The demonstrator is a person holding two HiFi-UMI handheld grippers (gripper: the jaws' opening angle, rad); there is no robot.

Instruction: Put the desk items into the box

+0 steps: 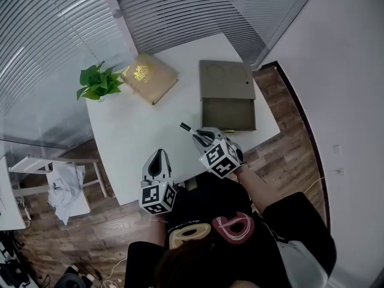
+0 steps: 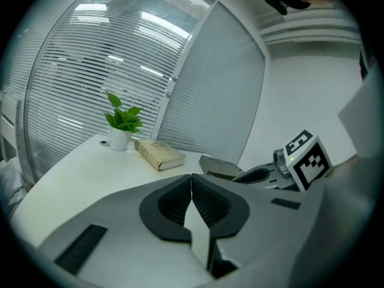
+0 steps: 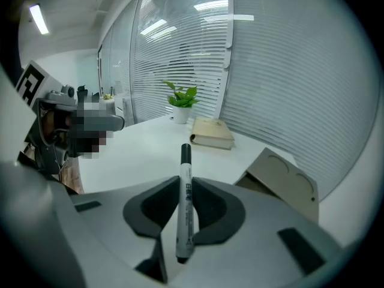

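**White desk (image 1: 135,143) beside slatted window blinds (image 1: 180,11): handling notes**

Nearest the person, the left gripper (image 1: 159,156) hovered over the desk's near edge. Its jaws were pressed together with nothing between them. Just beside it, the right gripper (image 1: 202,136) was clamped on a slim white-barrelled marker pen with a black cap (image 3: 185,191). It held the pen round mid-barrel, with the cap end sticking out past the fingertips. The pen was therefore off the desk and short of the flat olive-grey cardboard box (image 1: 227,80), whose lid stood open behind a shallow tray. Further off lay a tan hardback book with a gilt cover (image 1: 149,78), then a small green plant in a white pot (image 2: 123,122).

Judgement: the pen looked light, rigid and made of smooth plastic. It would likely pivot or slip if pinched near one end, so the mid-barrel hold seemed sound.

Views: only the right gripper view showed the pads on the barrel and the print along it. Only the head view looked down into the tray. Only the left gripper view showed the left jaws shut.
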